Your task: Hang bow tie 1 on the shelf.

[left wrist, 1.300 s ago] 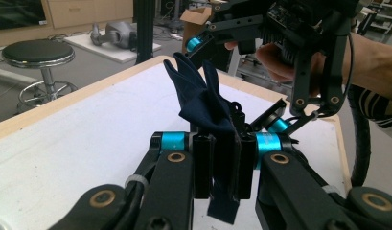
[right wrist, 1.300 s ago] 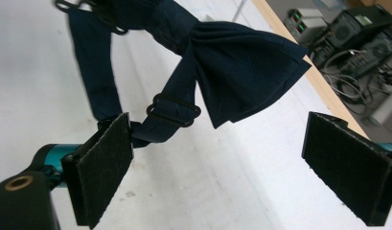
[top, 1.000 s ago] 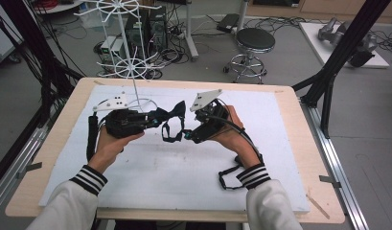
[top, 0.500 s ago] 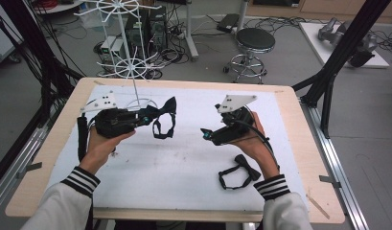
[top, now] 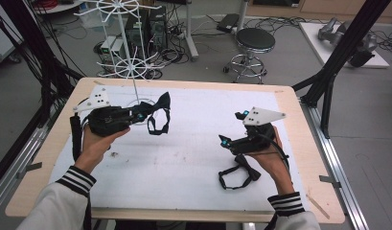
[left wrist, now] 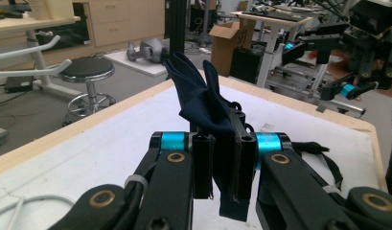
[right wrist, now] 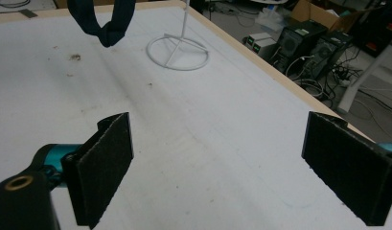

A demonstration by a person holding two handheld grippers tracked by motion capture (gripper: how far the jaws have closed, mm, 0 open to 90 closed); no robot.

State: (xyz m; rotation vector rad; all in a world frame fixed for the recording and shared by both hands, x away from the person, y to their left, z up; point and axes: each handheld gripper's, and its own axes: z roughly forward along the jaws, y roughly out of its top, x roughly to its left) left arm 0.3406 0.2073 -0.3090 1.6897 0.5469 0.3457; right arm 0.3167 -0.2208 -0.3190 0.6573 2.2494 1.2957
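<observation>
The dark bow tie (top: pixel 157 112) hangs from the left claw (top: pixel 142 114), which is clenched on its cloth; in the left gripper view the two jaws stand almost together with the navy fabric (left wrist: pixel 208 103) pinched between them and rising above their tips. Its strap loop droops just below and ahead of this claw, above the white sheet of the table (top: pixel 184 158). Just behind the left claw stands the thin pole of the white wire rack (top: pixel 131 67), whose round foot (right wrist: pixel 178 52) rests on the table. A second ago both claws were close together at the middle of the table; now they are well apart, the left one drawn back toward the rack with the bow tie, the right one moved away to its own side. The right claw (top: pixel 225 142) is released: in the right gripper view its two padded jaws stand wide, with only bare table between them. Just below and behind the right claw lies a second bow tie (top: pixel 237 173), flat on the sheet, not touched. I judge that the handover is finished, so the left claw alone can carry the bow tie to the rack, while the right is free for the other one.
</observation>
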